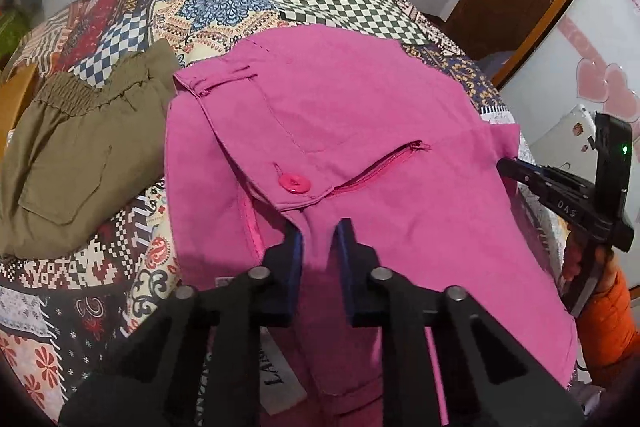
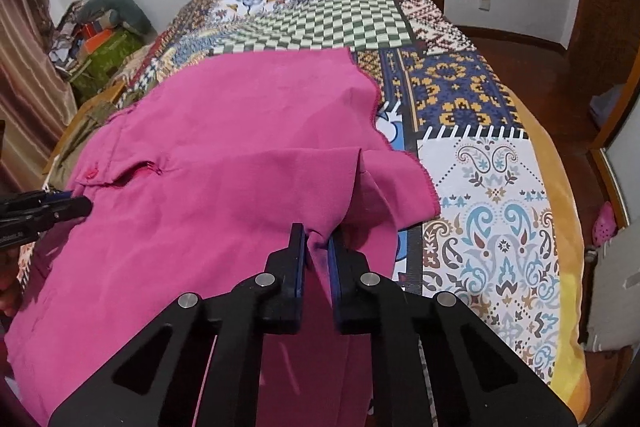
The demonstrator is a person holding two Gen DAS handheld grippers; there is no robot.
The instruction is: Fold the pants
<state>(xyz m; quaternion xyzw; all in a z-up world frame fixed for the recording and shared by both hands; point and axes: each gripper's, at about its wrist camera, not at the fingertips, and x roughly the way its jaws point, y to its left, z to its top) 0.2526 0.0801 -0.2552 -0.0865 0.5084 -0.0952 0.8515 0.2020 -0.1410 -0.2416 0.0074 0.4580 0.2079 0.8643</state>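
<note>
The left gripper [image 1: 318, 229] pinches a fold of the pink pants [image 1: 360, 115] just below their button [image 1: 294, 183]. The right gripper [image 2: 318, 237] clamps the pants' hem end. The pants lie spread on the quilt [image 2: 492, 195]; olive shorts [image 1: 80, 147] lie beside the pants' waistband.

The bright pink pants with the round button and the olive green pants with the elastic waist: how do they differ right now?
The bright pink pants are held by both the left gripper and the right gripper; the olive green pants lie untouched beside them. The pink pair shows a zip and button, the olive pair a gathered waistband and patch pocket. Both lie on the patterned patchwork bedspread.
</note>
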